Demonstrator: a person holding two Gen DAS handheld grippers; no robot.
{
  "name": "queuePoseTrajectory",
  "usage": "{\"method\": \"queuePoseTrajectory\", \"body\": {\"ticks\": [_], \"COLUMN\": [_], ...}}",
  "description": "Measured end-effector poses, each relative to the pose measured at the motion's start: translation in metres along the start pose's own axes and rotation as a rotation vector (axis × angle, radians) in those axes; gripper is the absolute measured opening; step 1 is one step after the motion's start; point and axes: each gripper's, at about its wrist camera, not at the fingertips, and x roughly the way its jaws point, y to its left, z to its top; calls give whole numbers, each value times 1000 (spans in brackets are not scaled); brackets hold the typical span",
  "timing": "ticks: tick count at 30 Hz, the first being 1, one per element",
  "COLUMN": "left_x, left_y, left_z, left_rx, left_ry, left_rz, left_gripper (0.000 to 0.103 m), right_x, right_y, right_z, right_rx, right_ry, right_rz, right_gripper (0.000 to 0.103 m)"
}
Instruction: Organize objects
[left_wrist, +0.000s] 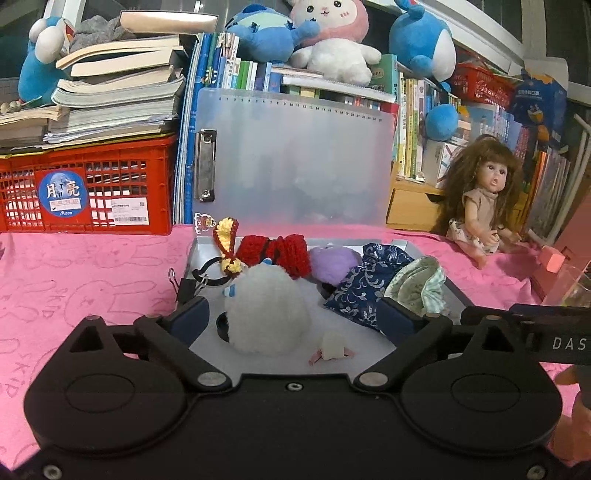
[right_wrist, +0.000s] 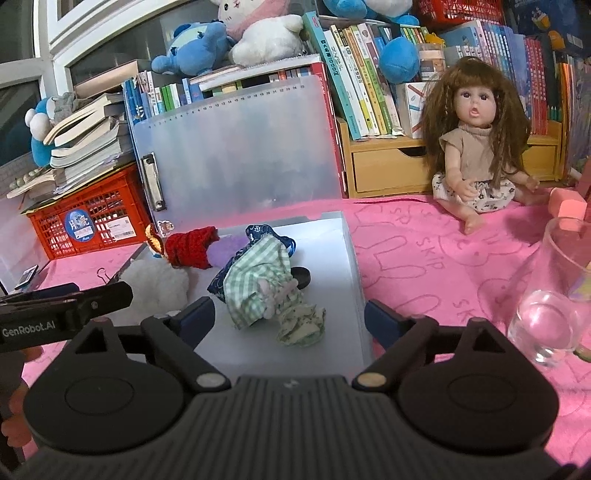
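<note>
Toys fill the open storage box (left_wrist: 199, 254); left hand-held gripper (left_wrist: 291, 317) and right hand-held gripper (right_wrist: 290, 314) both gape wide, holding nothing, angled downward above it.

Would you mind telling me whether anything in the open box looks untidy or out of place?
The green checked cloth lies crumpled over the blue patterned fabric in the translucent box, not folded. Nothing looks spilled or damaged.

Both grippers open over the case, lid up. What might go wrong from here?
1. The empty glass stands close beside the right gripper; a sideways swing may topple it.
2. The green checked cloth and white pompom are piled high; the upright lid may not close flat.
</note>
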Motion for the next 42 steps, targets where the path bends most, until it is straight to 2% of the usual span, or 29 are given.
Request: {"method": "queuePoseTrajectory", "body": {"ticks": [6,22,42], "left_x": [-14,-42,-48], "left_y": [-1,-2,10], "left_z": [-1,-17,-59], "left_rx": [1,2,27], "left_ry": [-5,9,97], "left_rz": [-4,-16,89], "left_gripper": [101,103,103], "right_x": [-10,-31,-33], "right_y": [3,11,10], "right_z": [-2,-19,-55], "right_rx": [-6,-49,-41], "right_ry": [-10,-8,55], "right_rz": [3,4,-18], "right_gripper": [103,103,103]}}
